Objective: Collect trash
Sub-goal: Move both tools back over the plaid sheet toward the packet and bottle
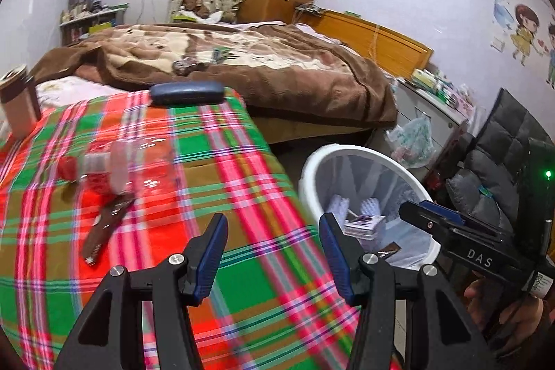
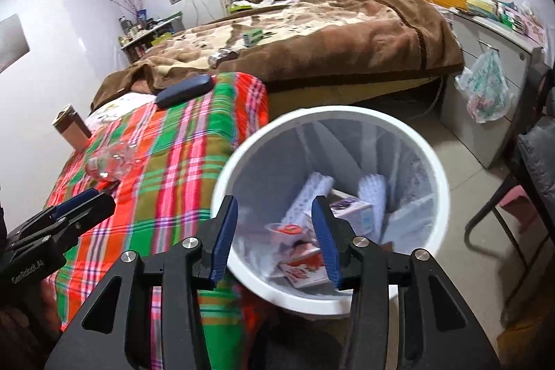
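A clear plastic bottle (image 1: pixel 118 167) with a red cap lies on its side on the plaid cloth (image 1: pixel 215 196); it also shows in the right wrist view (image 2: pixel 111 162). A brown wrapper (image 1: pixel 104 229) lies just in front of it. A white trash bin (image 2: pixel 430 169) stands on the floor right of the table and holds small boxes and packets (image 2: pixel 301 266). My left gripper (image 1: pixel 274 252) is open and empty over the table's right edge. My right gripper (image 2: pixel 275 234) is open and empty above the bin's near rim.
A dark blue case (image 1: pixel 187 92) lies at the table's far edge. A brown cup (image 1: pixel 17 103) stands at the far left. A bed with a brown blanket (image 1: pixel 277 65) lies beyond. A dark chair (image 1: pixel 503 155) and a plastic bag (image 2: pixel 485 85) are to the right.
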Demonstrator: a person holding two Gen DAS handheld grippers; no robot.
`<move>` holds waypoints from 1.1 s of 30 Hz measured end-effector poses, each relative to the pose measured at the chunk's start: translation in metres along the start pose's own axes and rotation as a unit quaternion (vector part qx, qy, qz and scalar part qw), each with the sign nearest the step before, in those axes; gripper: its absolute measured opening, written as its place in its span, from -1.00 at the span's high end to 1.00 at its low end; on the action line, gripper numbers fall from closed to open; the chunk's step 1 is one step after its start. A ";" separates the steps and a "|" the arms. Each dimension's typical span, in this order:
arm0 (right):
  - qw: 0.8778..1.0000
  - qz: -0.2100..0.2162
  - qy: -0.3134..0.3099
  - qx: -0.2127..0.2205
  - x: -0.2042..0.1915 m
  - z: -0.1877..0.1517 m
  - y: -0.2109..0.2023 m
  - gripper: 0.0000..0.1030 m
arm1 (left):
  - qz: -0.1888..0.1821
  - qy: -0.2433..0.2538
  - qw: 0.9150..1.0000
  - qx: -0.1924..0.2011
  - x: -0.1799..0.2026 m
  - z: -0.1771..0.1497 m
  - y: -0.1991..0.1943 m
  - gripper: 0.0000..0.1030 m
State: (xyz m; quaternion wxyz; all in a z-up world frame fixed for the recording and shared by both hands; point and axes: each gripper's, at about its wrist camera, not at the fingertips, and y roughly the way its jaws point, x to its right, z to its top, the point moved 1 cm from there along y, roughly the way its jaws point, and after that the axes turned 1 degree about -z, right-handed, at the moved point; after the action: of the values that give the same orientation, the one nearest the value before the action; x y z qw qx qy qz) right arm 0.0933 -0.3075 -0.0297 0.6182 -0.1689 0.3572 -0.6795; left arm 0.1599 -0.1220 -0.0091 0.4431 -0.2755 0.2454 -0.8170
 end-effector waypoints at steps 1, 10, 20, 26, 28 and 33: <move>1.000 0.002 -0.003 0.000 -0.004 0.000 0.001 -0.03 | 0.003 -0.003 1.000 0.001 -0.004 -0.001 -0.002 -0.06; 0.999 0.029 -0.038 -0.007 -0.041 -0.003 0.012 -0.03 | 0.051 -0.032 0.998 0.009 -0.061 -0.012 -0.025 -0.06; 0.995 0.056 -0.075 -0.018 -0.082 -0.004 0.026 -0.04 | 0.093 -0.052 0.994 0.008 -0.109 -0.016 -0.036 -0.06; 0.993 0.067 -0.091 -0.025 -0.098 0.000 0.036 -0.04 | 0.102 -0.050 0.993 -0.011 -0.126 -0.014 -0.022 -0.06; 0.993 0.070 -0.096 -0.026 -0.103 0.002 0.039 -0.04 | 0.104 -0.044 0.993 -0.018 -0.129 -0.013 -0.014 -0.06; 0.989 0.081 -0.123 -0.022 -0.119 0.015 0.047 -0.04 | 0.103 -0.038 0.993 -0.036 -0.139 -0.010 0.006 -0.06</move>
State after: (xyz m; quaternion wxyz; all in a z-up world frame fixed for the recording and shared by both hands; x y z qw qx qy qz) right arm 0.1581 -0.1963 -0.0270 0.7063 -0.2351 0.3056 -0.5937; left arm 0.2198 -0.0042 -0.0522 0.5238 -0.2952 0.2851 -0.7465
